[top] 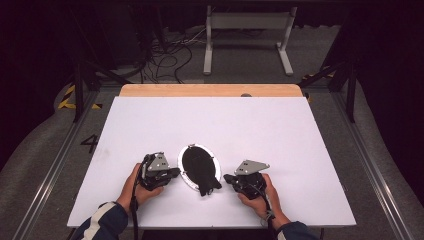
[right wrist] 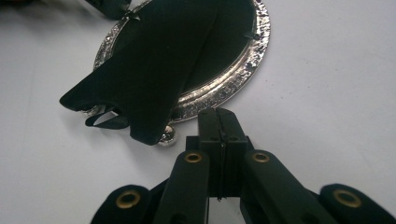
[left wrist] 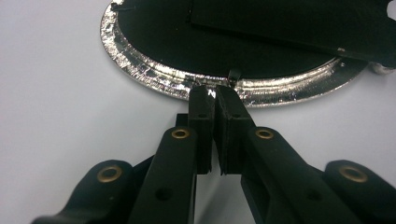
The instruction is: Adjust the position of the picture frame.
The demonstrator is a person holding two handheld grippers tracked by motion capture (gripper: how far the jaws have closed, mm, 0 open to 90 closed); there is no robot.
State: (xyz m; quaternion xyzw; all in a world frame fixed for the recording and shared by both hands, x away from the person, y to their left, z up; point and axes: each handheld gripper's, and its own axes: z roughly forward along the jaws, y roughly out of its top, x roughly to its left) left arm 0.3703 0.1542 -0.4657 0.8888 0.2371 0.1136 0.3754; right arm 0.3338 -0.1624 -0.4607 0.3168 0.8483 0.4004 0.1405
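Note:
An oval silver frame point(top: 186, 173) lies face down on the white table, its black backing point(top: 197, 164) up. A black fold-out stand point(top: 209, 185) sticks out past its near rim. My left gripper point(top: 176, 173) sits just left of the frame. In the left gripper view its jaws point(left wrist: 213, 91) are shut, tips right at the silver rim point(left wrist: 154, 77), with nothing seen between them. My right gripper point(top: 227, 178) sits just right of the frame. Its jaws point(right wrist: 219, 113) are shut, a little short of the rim point(right wrist: 223, 86), beside the stand point(right wrist: 140, 79).
The white table top point(top: 225, 125) spreads wide around the frame, with a wooden strip point(top: 210, 90) along its far edge. Beyond it on the floor are a white metal stand point(top: 247, 22) and loose cables point(top: 165, 55).

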